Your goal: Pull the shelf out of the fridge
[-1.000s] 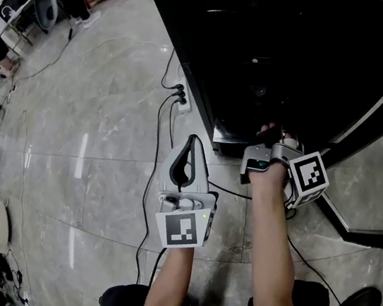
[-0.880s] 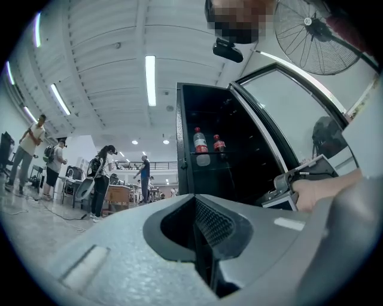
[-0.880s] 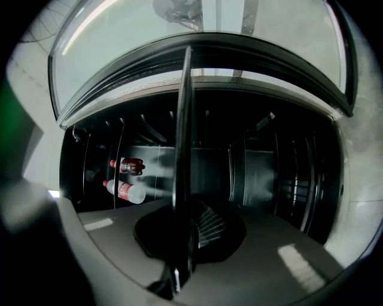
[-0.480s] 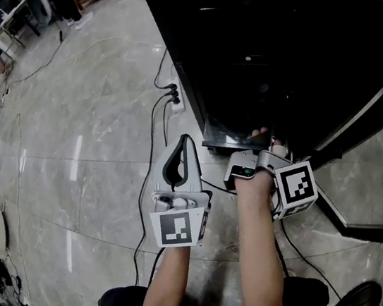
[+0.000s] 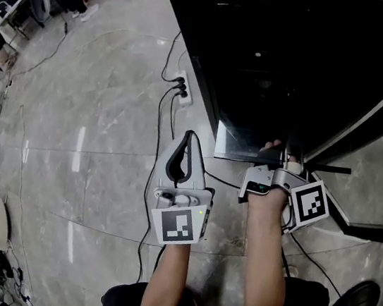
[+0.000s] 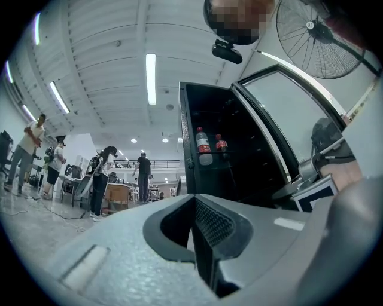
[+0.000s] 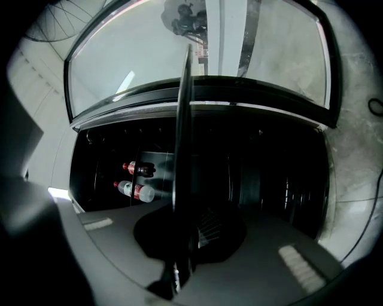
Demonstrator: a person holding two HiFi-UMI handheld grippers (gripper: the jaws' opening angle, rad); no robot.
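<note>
thin dark-edged glass shelf is clamped by right gripper, judged mid-extraction; left gripper closed, empty; level outward pull is required next.

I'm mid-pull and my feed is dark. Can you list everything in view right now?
fridge: one, black, open, top right of the head view
fridge door: one, glass in a black frame, swung open
shelf: one, clear glass, partly out of the fridge's lower front
bottles: two, red-labelled, inside the fridge
power strip: one, white, on the floor by the fridge's left corner
cables: several, black, across the floor
fan: one, black, upper right of the left gripper view
people: several, far background
left gripper: one, grey, shut, empty, over the floor
right gripper: one, grey, shut on the shelf's front edge
</note>
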